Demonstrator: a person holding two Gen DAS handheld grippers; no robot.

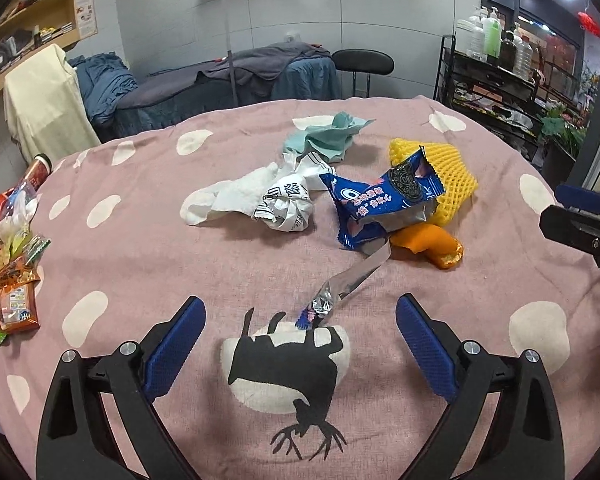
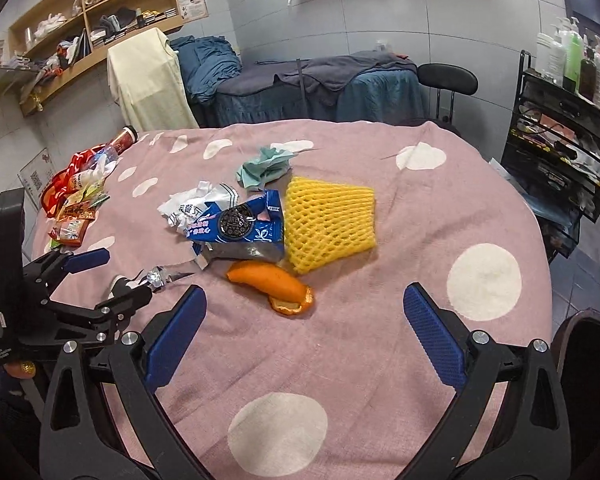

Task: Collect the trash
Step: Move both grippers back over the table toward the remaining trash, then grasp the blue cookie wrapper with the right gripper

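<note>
Here the left gripper (image 1: 300, 334) hovers with its blue pads spread wide and empty, just short of a crumpled foil strip (image 1: 350, 280) whose long axis runs from between the pads up toward the blue Oreo wrapper (image 1: 380, 204). The right gripper (image 2: 304, 328) is likewise spread wide and empty, with the orange peel (image 2: 272, 284) lying just ahead of it. Behind the Oreo wrapper sits yellow foam netting (image 2: 328, 224); to its left, crumpled white paper (image 1: 260, 200); farther back, a teal tissue (image 1: 328, 138). Snack packets (image 1: 12, 280) well left of the wrapper are cut off at the pink tablecloth's (image 2: 420, 340) edge.
</note>
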